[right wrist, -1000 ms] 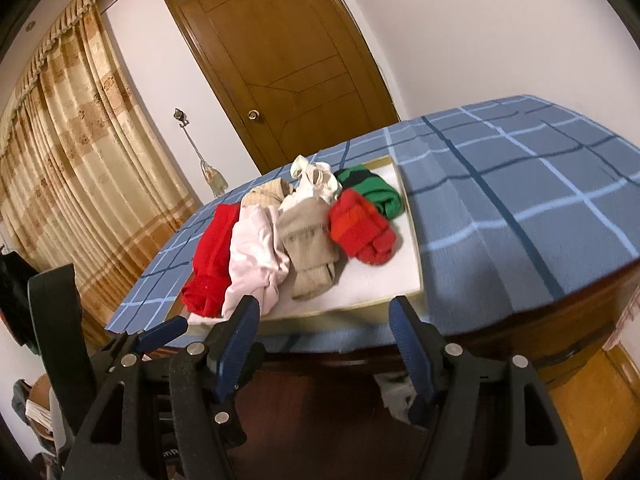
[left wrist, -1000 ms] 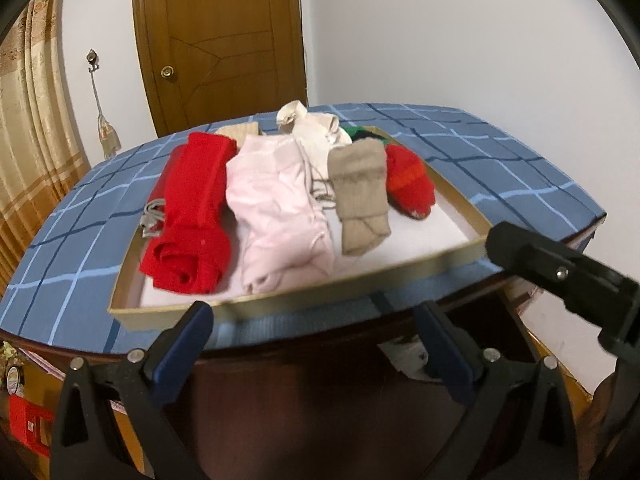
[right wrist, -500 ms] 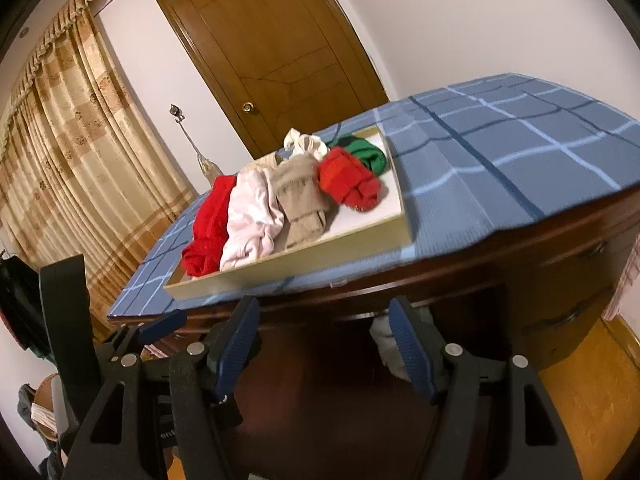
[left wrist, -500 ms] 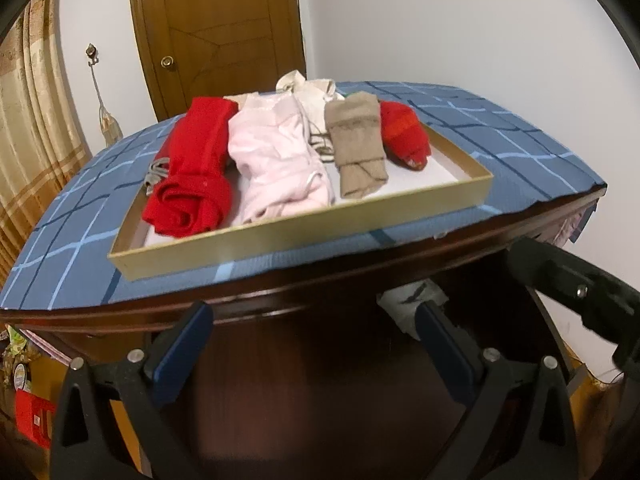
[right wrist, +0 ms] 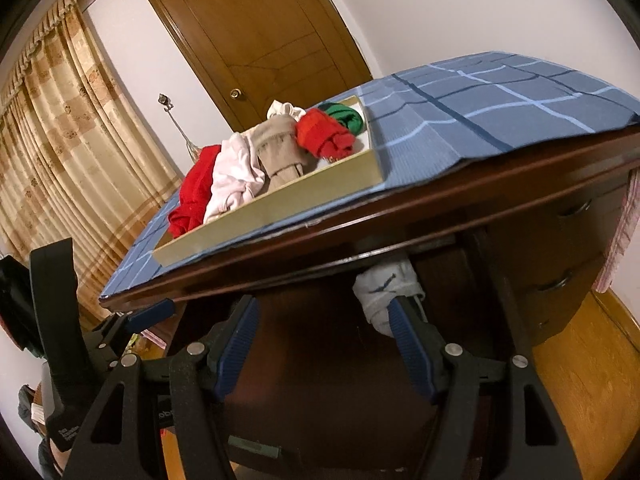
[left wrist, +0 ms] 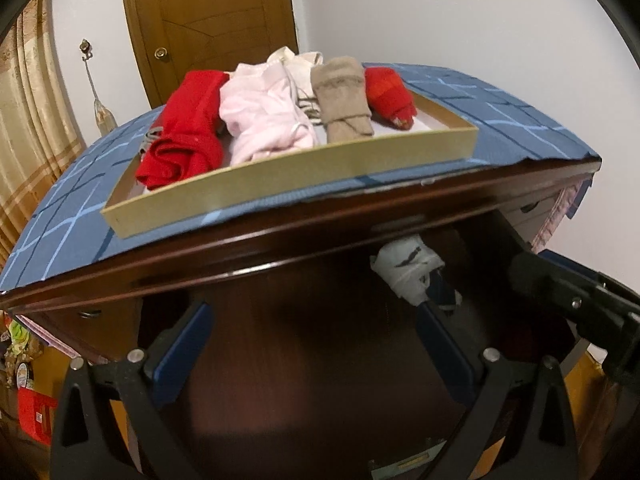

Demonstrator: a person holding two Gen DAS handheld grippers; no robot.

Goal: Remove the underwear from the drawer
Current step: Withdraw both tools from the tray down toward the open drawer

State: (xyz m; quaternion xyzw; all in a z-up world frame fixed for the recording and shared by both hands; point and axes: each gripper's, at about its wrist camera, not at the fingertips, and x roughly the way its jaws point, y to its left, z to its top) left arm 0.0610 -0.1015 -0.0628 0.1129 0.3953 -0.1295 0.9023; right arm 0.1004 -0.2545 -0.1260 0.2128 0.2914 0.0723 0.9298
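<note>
- Surface (left wrist: 460,100): wooden desk under a blue checked cloth, seen from below its front edge.
- Tray (left wrist: 280,176): shallow box on the cloth, carrying rolled garments.
- Drawer (right wrist: 320,352): dark recess under the desk edge; step in hand, by judgement, is the approach.
- Left hand-held gripper (left wrist: 316,344): jaws wide, empty.
- Right hand-held gripper (right wrist: 324,344): jaws wide, empty.
- Underwear (right wrist: 384,292): white bundle just beyond the right fingertip; next move calls for centring, then closing.

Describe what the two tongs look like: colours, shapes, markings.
Both the left tongs and the right tongs have black angular plastic frames with triangular cut-outs, silver screw heads and blue ribbed pads. Small white lettering marks a black part at the right view's lower left. No cables or sleeves show.
</note>
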